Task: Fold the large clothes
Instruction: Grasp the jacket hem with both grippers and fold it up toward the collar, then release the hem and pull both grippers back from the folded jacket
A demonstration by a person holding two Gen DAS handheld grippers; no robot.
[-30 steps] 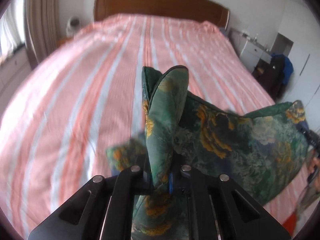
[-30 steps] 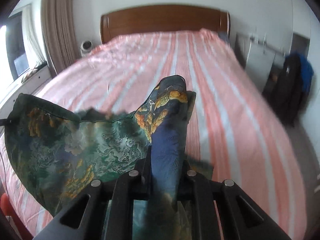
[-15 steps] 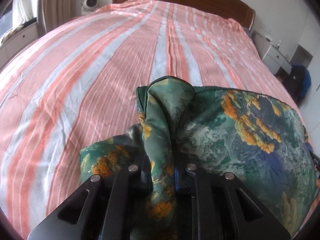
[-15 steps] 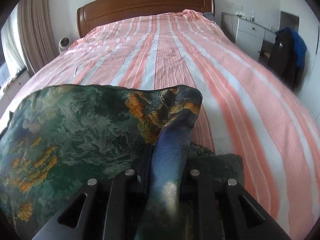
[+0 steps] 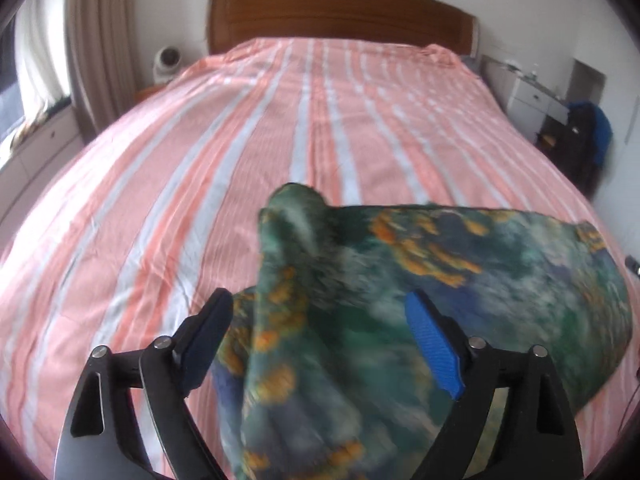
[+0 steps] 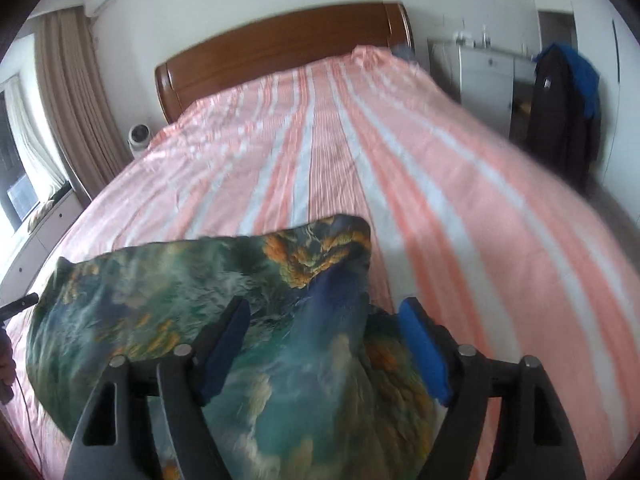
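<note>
A large green, blue and orange patterned garment [image 5: 460,280] lies near the foot of the pink striped bed [image 5: 240,152]. In the left wrist view my left gripper [image 5: 320,332] is open, its blue pads [image 5: 434,344] apart on either side of a raised corner of the cloth. In the right wrist view my right gripper [image 6: 324,340] is open too, jaws spread around the other raised corner of the garment [image 6: 160,292]. The cloth stretches between both grippers and looks blurred.
A wooden headboard [image 5: 340,12] stands at the far end. A small white fan [image 5: 166,60] and curtains [image 5: 96,40] are at the left. A white cabinet [image 6: 486,76] and a dark hanging jacket [image 6: 564,108] are at the right.
Both grippers were shut on corners of the garment and have opened. The cloth has dropped from held up to lying on the bed.
</note>
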